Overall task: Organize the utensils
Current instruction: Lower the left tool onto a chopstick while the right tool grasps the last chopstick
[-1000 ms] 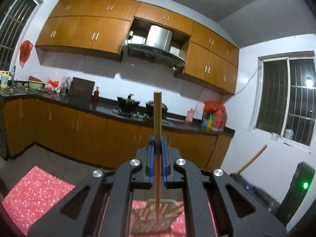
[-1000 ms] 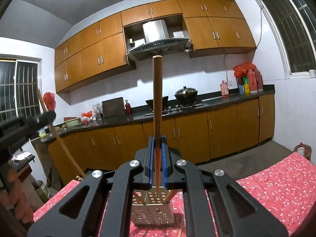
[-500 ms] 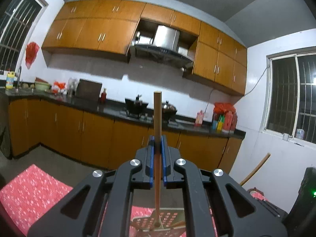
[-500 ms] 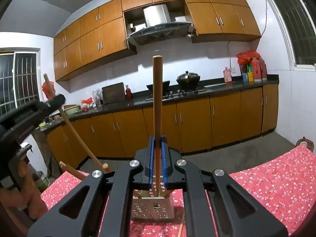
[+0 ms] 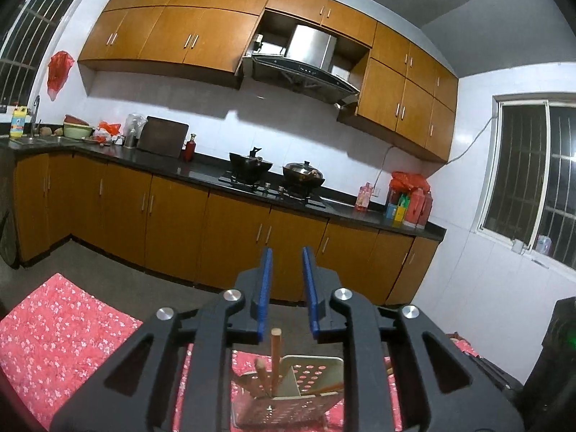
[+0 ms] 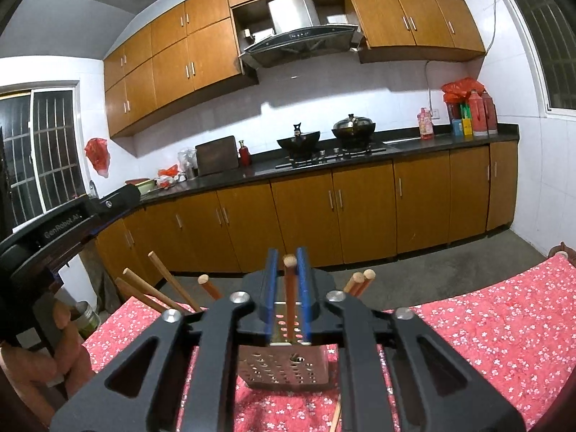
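A perforated metal utensil holder point(image 5: 288, 392) stands on the red floral tablecloth, also in the right wrist view point(image 6: 286, 363). My left gripper point(image 5: 286, 288) is open and empty above it; a wooden chopstick point(image 5: 275, 358) stands in the holder below the jaws. My right gripper point(image 6: 287, 280) is slightly open, with a wooden chopstick point(image 6: 289, 295) standing loose between the blue pads, its lower end in the holder. Several other chopsticks point(image 6: 169, 288) lean out of the holder to the left and right point(image 6: 360, 280). The left gripper's body point(image 6: 54, 230) shows at the left edge.
The table with the red floral cloth point(image 6: 486, 324) fills the foreground; its left part shows in the left wrist view point(image 5: 54, 338). A loose chopstick point(image 6: 336, 414) lies on the cloth by the holder. Kitchen cabinets and a stove counter point(image 5: 273, 187) stand behind. A dark box point(image 5: 554, 360) is at the right.
Both grippers opened. The left chopstick dropped into the holder and the left gripper lifted clear. The right chopstick slid down between the pads into the holder.
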`<state>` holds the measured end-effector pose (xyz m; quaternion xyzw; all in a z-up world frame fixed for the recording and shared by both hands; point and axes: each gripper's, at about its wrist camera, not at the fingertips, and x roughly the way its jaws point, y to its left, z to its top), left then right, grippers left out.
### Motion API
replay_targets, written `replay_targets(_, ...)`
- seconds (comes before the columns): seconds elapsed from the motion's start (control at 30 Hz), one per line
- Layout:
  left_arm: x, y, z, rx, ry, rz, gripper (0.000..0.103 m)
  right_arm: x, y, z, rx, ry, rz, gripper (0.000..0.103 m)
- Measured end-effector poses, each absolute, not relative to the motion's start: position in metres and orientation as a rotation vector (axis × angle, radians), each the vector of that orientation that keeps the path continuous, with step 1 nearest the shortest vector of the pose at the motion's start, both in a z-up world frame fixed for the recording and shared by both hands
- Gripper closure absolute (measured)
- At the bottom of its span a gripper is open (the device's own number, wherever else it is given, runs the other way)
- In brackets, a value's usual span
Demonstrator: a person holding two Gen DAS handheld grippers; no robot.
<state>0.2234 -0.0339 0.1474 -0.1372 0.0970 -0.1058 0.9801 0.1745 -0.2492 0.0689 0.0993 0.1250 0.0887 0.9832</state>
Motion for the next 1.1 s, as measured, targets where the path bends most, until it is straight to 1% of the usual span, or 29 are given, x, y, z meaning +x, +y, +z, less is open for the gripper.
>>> replay_targets(0.03,0.22,-0.03,0.149,-0.284,0.193,-0.215,0.08,0.173,-0.249,0.071,0.2,0.247,0.177,0.079)
replay_targets(0.2,0.195,-0.012,0.153,-0.3,0.178,-0.209,0.076,0.15,-0.256,0.08,0.2,0.203,0.168,0.077)
replay_targets(0.23,0.19,-0.007,0.153,-0.301,0.178,-0.205,0.074,0.144,-0.261,0.08,0.207,0.196,0.157,0.075)
replay_targets(0.27,0.183,-0.001,0.15,-0.3,0.18,-0.195,0.07,0.139,-0.266,0.08,0.214,0.194,0.146,0.072)
replay_targets(0.33,0.17,0.012,0.139,-0.286,0.203,-0.167,0.068,0.132,-0.277,0.071,0.224,0.212,0.111,0.068)
replay_targets(0.43,0.161,0.023,0.114,-0.252,0.263,-0.121,0.065,0.134,-0.291,0.043,0.23,0.302,0.047,0.068)
replay_targets(0.5,0.162,0.03,0.084,-0.216,0.347,-0.088,0.065,0.141,-0.3,0.017,0.242,0.395,0.008,0.068)
replay_targets(0.53,0.165,0.032,0.067,-0.206,0.404,-0.075,0.065,0.148,-0.304,-0.006,0.257,0.479,-0.02,0.068)
replay_targets(0.63,0.174,0.035,0.022,-0.189,0.561,-0.065,0.065,0.158,-0.306,-0.052,0.293,0.639,-0.019,0.068)
replay_targets(0.7,0.175,0.034,0.0,-0.172,0.626,-0.063,0.065,0.161,-0.298,-0.079,0.303,0.732,0.015,0.068)
replay_targets(0.87,0.165,0.024,-0.038,-0.13,0.698,-0.087,0.065,0.154,-0.263,-0.111,0.253,0.816,0.111,0.068)
replay_targets(1.03,0.156,0.005,-0.054,-0.083,0.731,-0.126,0.065,0.151,-0.238,-0.126,0.202,0.845,0.136,0.068)
replay_targets(1.1,0.154,0.0,-0.058,-0.074,0.74,-0.137,0.065,0.152,-0.234,-0.131,0.162,0.85,0.115,0.075)
